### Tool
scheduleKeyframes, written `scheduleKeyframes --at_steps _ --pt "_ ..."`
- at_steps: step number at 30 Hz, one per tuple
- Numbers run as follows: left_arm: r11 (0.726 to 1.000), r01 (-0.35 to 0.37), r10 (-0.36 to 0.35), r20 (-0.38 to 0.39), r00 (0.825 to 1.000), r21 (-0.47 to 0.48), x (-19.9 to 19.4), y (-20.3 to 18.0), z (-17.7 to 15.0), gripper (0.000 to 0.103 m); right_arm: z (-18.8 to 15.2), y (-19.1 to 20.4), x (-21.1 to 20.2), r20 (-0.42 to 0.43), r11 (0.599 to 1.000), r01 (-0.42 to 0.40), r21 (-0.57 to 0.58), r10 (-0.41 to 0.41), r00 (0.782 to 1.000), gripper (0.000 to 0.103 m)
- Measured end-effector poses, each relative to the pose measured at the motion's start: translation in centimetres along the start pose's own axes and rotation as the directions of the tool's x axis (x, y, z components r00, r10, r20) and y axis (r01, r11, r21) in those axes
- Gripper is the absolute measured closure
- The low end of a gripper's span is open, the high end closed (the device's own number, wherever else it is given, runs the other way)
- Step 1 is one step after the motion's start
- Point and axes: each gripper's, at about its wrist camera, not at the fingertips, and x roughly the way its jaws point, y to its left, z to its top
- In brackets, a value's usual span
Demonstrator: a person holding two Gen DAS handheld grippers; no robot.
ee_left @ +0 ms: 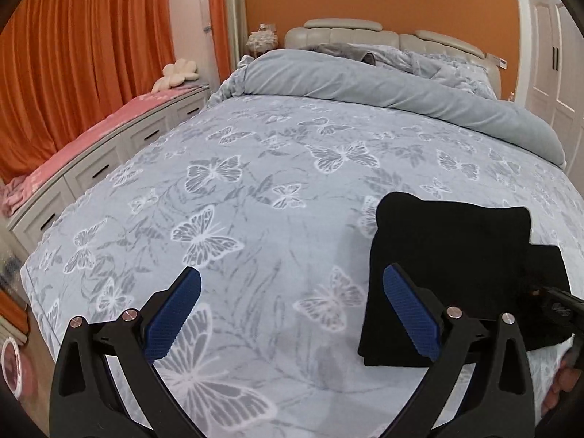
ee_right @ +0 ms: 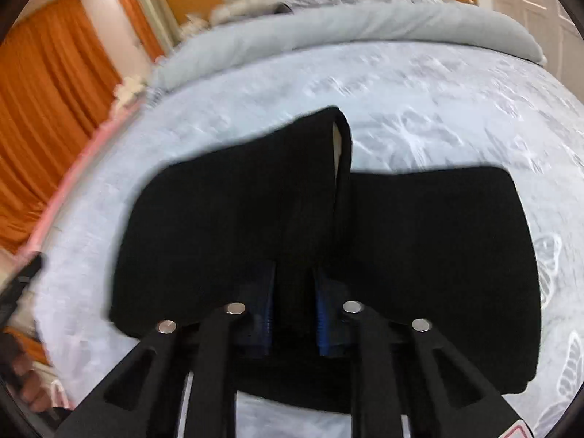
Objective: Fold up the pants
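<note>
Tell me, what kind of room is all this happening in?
A bedroom, almost certainly: a bed with a butterfly-print cover, a padded headboard and a rolled-back duvet. Orange curtains hang to one side.

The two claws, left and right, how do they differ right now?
The left claw is spread wide open with nothing between its blue pads, while the right claw is shut on a raised fold of the black fabric pants. The left claw hovers over the bare butterfly-print bedspread beside the pants; the right one sits over the pants. Both have black frames and blue ribbed pads.
</note>
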Motion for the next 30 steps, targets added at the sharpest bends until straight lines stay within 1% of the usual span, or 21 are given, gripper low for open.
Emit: scheduleKeyframes --at_steps 2,3,5,7,9,11,14,15,16,17,18,20,21,22,24,25,26,27,28,29,30 --pt "1.000 0.009 -0.009 -0.001 1.000 -0.016 -0.5 -0.2 0.1 0.005 1.0 -0.2 -3.1 0.066 0.999 -0.032 -0.012 0.033 0.997 0.089" --pt "1.000 0.011 -0.011 -0.003 1.000 -0.021 -0.7 -0.3 0.1 0.005 1.3 -0.4 -4.1 0.088 0.999 -0.032 -0.013 0.034 0.996 0.089" --pt "0.999 0.020 -0.020 -0.007 1.000 -0.026 -0.6 -0.8 0.2 0.005 1.7 -1.8 -6.9 0.141 1.000 -0.014 -0.009 0.015 0.990 0.089" --pt "1.000 0.025 -0.025 -0.016 1.000 -0.016 -0.4 -1.7 0.0 0.005 1.7 -3.9 -8.3 0.154 1.000 0.010 0.017 -0.013 0.988 0.089" --pt "1.000 0.029 -0.029 -0.024 0.999 0.001 -0.1 -2.7 -0.3 0.005 1.3 -6.8 -8.6 0.116 0.996 0.064 0.062 -0.071 0.991 0.089" --pt "0.999 0.033 -0.033 -0.033 0.999 0.024 0.2 -4.1 -0.7 0.005 0.1 -9.6 -7.6 0.042 0.983 0.148 0.107 -0.153 0.987 0.089" --pt "0.998 0.037 -0.034 -0.048 0.998 0.053 0.6 -5.9 -1.2 0.005 -1.4 -11.6 -6.3 -0.017 0.978 0.173 0.117 -0.172 0.985 0.089" --pt "0.997 0.042 -0.038 -0.055 0.998 0.061 0.8 -6.4 -1.4 0.005 -1.8 -11.7 -5.7 -0.024 0.978 0.176 0.109 -0.174 0.984 0.085" --pt "0.997 0.050 -0.046 -0.063 0.997 0.067 0.9 -7.0 -1.6 0.005 -2.1 -11.8 -4.9 -0.034 0.979 0.185 0.090 -0.183 0.983 0.079" --pt "0.996 0.057 -0.052 -0.070 0.996 0.072 1.0 -7.4 -1.8 0.005 -2.5 -11.6 -4.2 -0.033 0.980 0.189 0.056 -0.187 0.982 0.079" --pt "0.995 0.065 -0.059 -0.077 0.995 0.074 1.2 -7.8 -1.9 0.005 -2.6 -11.5 -4.5 -0.018 0.981 0.189 0.044 -0.189 0.982 0.078" --pt "0.993 0.084 -0.077 -0.088 0.993 0.079 1.4 -8.5 -2.1 0.005 -2.3 -11.3 -6.4 0.005 0.981 0.186 0.057 -0.186 0.982 0.077" --pt "0.993 0.091 -0.084 -0.091 0.992 0.076 1.4 -8.7 -2.1 0.005 -2.2 -11.1 -7.4 0.022 0.980 0.187 0.066 -0.188 0.982 0.067" --pt "0.991 0.115 -0.109 -0.097 0.989 0.064 1.5 -8.7 -2.1 0.005 -1.9 -11.1 -8.4 0.043 0.979 0.192 0.066 -0.195 0.980 0.042" --pt "0.982 0.187 -0.182 -0.131 0.975 0.028 1.9 -8.7 -2.0 0.005 -1.2 -10.7 -10.0 0.110 0.968 0.245 0.048 -0.249 0.962 0.015" --pt "0.968 0.250 -0.248 -0.167 0.954 -0.008 2.5 -8.6 -2.0 0.005 -0.7 -10.7 -10.1 0.127 0.964 0.265 0.035 -0.267 0.955 0.015" --pt "0.955 0.292 -0.295 -0.210 0.932 -0.046 3.4 -8.6 -2.1 0.005 -0.3 -10.8 -9.6 0.116 0.965 0.260 0.022 -0.261 0.958 0.015" --pt "0.951 0.302 -0.310 -0.240 0.920 -0.068 4.1 -8.7 -2.3 0.005 0.3 -10.9 -8.7 0.084 0.970 0.243 0.017 -0.244 0.966 0.015" --pt "0.947 0.306 -0.322 -0.277 0.905 -0.098 5.2 -8.8 -2.7 0.005 0.4 -11.1 -7.9 0.061 0.973 0.231 0.023 -0.232 0.971 0.015" --pt "0.943 0.311 -0.333 -0.298 0.895 -0.118 6.0 -8.9 -3.0 0.005 0.6 -11.4 -7.0 0.035 0.975 0.221 0.036 -0.222 0.974 0.015" --pt "0.940 0.315 -0.340 -0.309 0.888 -0.130 6.5 -9.0 -3.2 0.005 0.6 -11.9 -5.3 -0.027 0.972 0.227 0.058 -0.225 0.974 0.016"
